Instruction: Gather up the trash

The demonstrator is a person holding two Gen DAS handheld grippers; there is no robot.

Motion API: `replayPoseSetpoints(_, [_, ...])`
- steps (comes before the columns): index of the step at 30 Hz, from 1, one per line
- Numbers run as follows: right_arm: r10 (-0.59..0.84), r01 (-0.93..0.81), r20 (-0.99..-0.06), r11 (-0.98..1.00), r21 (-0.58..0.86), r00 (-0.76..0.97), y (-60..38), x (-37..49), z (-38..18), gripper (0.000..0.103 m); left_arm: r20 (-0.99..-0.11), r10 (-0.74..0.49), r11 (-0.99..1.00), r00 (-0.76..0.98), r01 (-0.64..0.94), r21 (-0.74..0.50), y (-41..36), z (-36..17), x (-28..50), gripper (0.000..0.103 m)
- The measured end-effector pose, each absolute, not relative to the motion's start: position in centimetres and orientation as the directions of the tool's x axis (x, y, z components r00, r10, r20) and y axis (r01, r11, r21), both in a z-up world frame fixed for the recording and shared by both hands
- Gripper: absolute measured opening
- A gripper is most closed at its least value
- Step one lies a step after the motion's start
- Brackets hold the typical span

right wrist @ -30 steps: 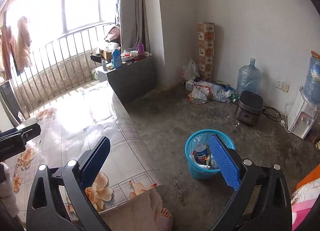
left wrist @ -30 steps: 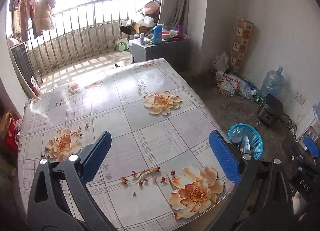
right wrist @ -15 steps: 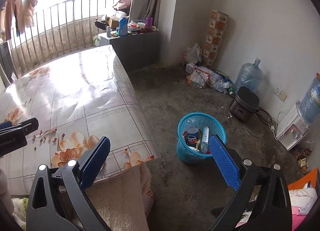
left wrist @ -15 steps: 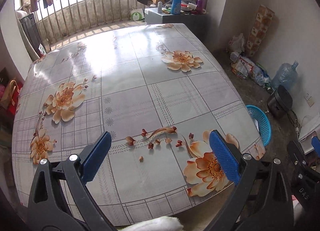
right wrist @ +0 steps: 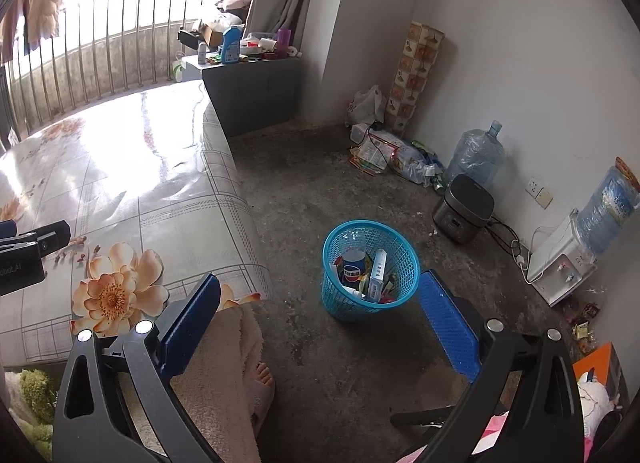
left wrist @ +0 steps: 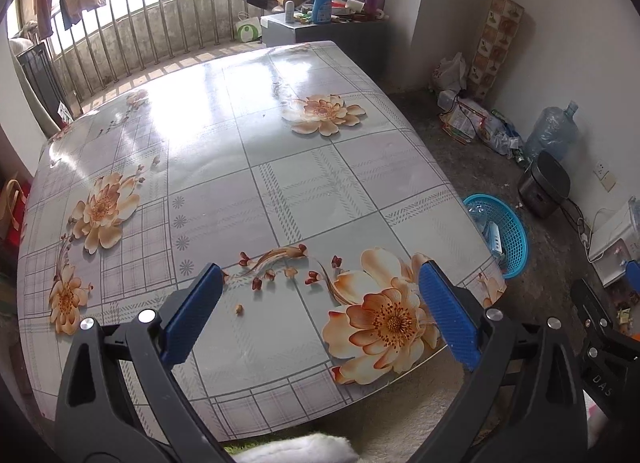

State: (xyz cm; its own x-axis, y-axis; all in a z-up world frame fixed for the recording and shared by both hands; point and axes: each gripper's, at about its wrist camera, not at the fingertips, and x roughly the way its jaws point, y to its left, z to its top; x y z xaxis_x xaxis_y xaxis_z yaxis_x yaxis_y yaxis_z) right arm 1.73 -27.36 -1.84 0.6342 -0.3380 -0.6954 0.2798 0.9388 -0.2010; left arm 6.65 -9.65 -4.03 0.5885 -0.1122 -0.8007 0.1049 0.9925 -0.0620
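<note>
Grey concrete floor and a glossy floral-print oilcloth table [left wrist: 280,183] fill the two views, with daylight from a barred balcony window washing over the far end. Nearest the left wrist camera, the left tool [left wrist: 320,311] hangs released over the table's near edge, its blue pads wide apart and holding nothing. Between them, just ahead of the left pad, lies a small tan crumb-like scrap [left wrist: 239,309] on the cloth; it looks like the only loose bit on the table, though it is too small to identify. A second ago this tool looked more steeply across the table towards the window; it has since drawn back and risen, so most of the bare tabletop now shows.

The right tool [right wrist: 320,311] is likewise released and empty, held over the floor beside the table, above a foot in a slipper [right wrist: 262,383]. Just beyond its pads stands the round turquoise plastic mesh wastebasket [right wrist: 340,303], already holding a blue-labelled can, a white box and wrappers. The basket sits closer to centre than it did a second ago. Farther off, along the wall, are loose packets and bags [right wrist: 380,151], a clear water jug [right wrist: 476,155] and a dark rice cooker [right wrist: 464,209].

My reading: the table's trash is mostly collected, and both tools are free for whatever remains.
</note>
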Motion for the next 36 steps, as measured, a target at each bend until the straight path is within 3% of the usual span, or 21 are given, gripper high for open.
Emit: replayPoseSetpoints(36, [-0.316,0.273,-0.694,0.946,-0.176,0.647,-27.57,1.84,-1.74,0.096,-0.795,-0.131,0.989,0.592,0.129,-0.067,-9.91,-3.23,6.49,0.094])
